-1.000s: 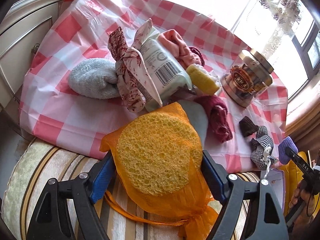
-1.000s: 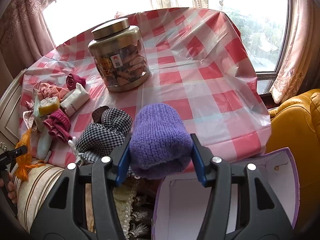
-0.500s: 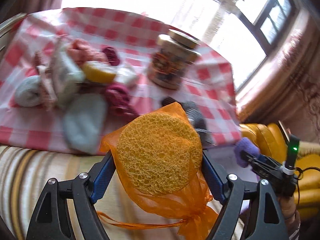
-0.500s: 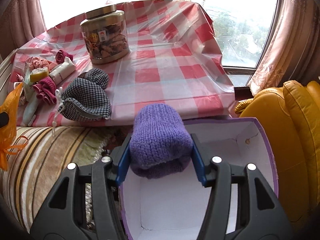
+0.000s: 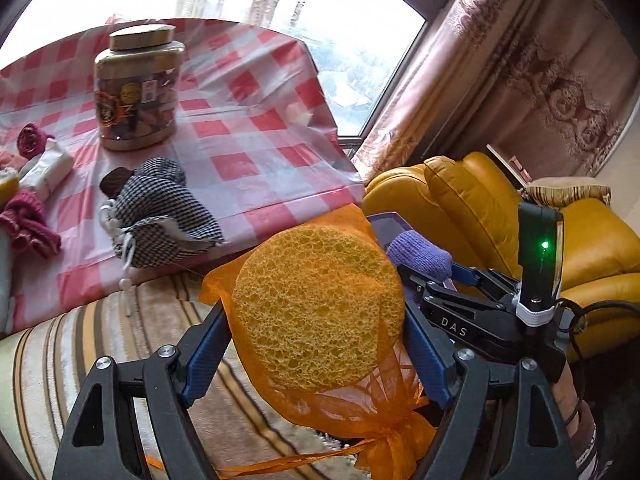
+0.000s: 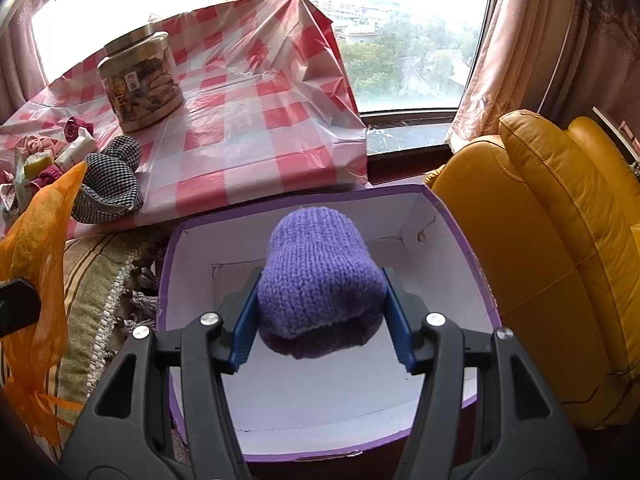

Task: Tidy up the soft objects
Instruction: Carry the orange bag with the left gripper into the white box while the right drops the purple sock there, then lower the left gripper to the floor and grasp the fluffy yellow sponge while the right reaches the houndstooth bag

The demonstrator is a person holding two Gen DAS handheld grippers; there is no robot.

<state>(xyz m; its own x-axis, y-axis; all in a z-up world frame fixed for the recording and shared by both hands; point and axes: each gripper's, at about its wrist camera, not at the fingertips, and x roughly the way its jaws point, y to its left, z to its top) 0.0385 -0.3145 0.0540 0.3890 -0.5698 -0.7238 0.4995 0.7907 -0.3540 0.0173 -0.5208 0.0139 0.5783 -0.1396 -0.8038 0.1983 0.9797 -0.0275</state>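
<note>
A round yellow sponge in an orange mesh bag [image 5: 316, 304] is clamped between the blue pads of my left gripper [image 5: 316, 320], over the striped cushion. The bag [image 6: 36, 248] also hangs at the left edge of the right wrist view. My right gripper [image 6: 322, 284] is shut on a purple knitted piece [image 6: 316, 260] and holds it over the open purple box [image 6: 448, 240], whose inside is white. In the left wrist view the purple knit [image 5: 420, 254] and the box rim [image 5: 386, 222] lie just right of the sponge.
The red-checked table [image 6: 248, 128] carries a gold-lidded jar [image 5: 136, 88], a houndstooth pouch [image 5: 160, 208], a maroon knit [image 5: 24, 220] and a white packet [image 5: 44, 170]. A yellow leather armchair [image 6: 560, 240] stands right of the box. A striped cushion [image 5: 80, 340] lies along the table front.
My left gripper has swung right with the sponge bag, from the pile on the table to beside the right gripper. The right gripper carried the purple knit from the table edge to over the box.
</note>
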